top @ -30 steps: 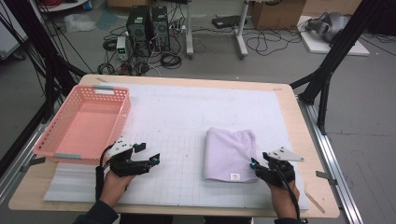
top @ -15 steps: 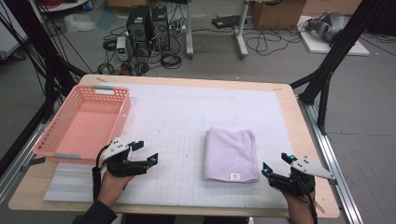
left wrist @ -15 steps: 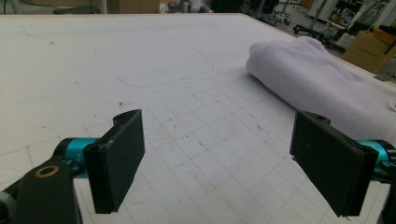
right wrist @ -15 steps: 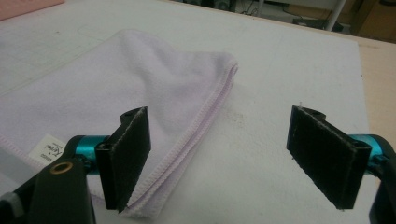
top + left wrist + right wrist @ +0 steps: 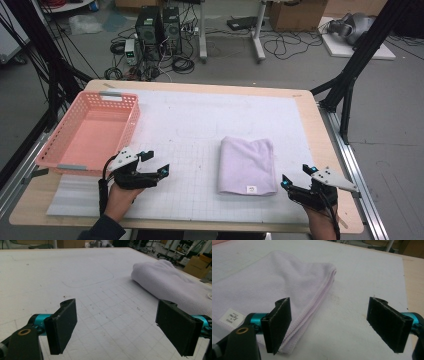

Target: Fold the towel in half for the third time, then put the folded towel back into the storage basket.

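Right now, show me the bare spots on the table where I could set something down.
The widest free patch is the white mat between the pink basket and the folded towel, running to the far edge. A narrower strip lies right of the towel. The near edge is tighter: the left gripper and right gripper, both open, flank the towel.

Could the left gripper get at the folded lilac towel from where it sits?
Probably yes: the left gripper is open, and bare gridded mat lies between it and the folded lilac towel.
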